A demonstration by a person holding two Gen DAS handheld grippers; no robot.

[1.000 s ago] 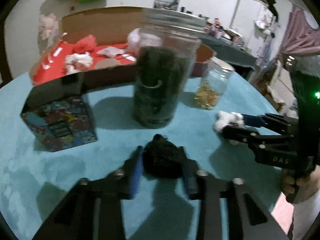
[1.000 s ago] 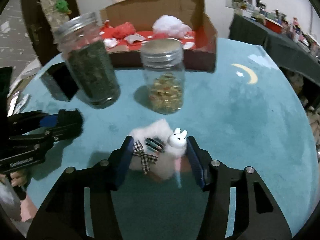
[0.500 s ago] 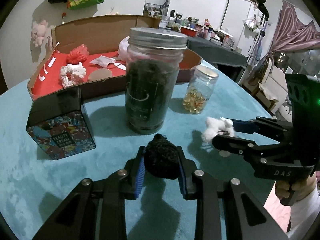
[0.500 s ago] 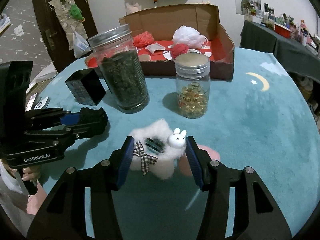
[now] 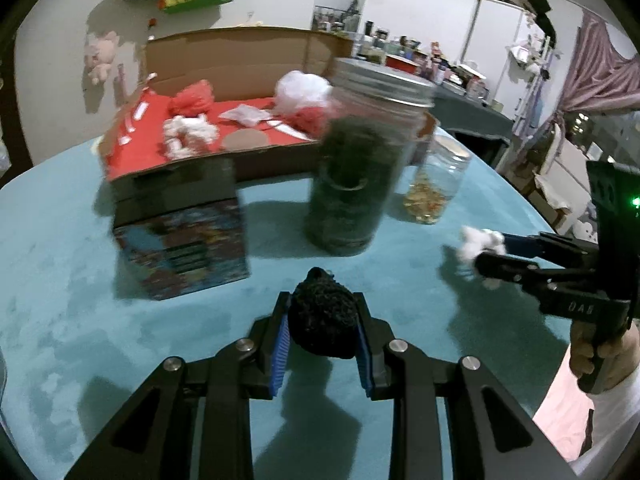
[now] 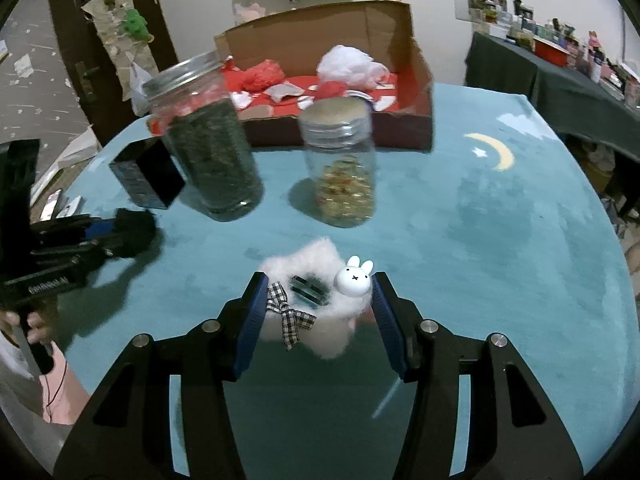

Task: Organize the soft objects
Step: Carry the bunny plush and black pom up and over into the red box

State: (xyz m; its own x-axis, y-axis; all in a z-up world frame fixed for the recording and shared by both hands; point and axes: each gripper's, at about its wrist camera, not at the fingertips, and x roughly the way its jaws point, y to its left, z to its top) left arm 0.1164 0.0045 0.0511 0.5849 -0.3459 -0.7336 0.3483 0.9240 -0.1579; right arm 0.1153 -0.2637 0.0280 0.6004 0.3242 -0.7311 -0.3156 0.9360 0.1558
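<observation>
My left gripper [image 5: 323, 322] is shut on a black fuzzy scrunchie [image 5: 323, 320], held above the teal table. The same left gripper [image 6: 120, 232] shows at the left of the right wrist view, its black scrunchie [image 6: 134, 230] at the tips. My right gripper [image 6: 318, 312] is shut on a white fluffy hair clip [image 6: 316, 304] that carries a checked bow and a small white rabbit head. From the left wrist view the right gripper [image 5: 486, 254] comes in at the right with the white fluffy clip [image 5: 478, 240]. An open cardboard box [image 6: 416, 92] with a red floor holds several soft items at the back.
A tall jar of dark green material [image 5: 360, 160] and a smaller jar with yellow contents [image 5: 434, 188] stand between the grippers and the box. A patterned dark box [image 5: 180, 228] sits to the left of the tall jar. A hand [image 5: 600, 356] holds the right gripper's handle.
Both grippers have risen and drawn closer to the jars and the box, each still carrying its soft item. The left gripper tightened on the black scrunchie at first.
</observation>
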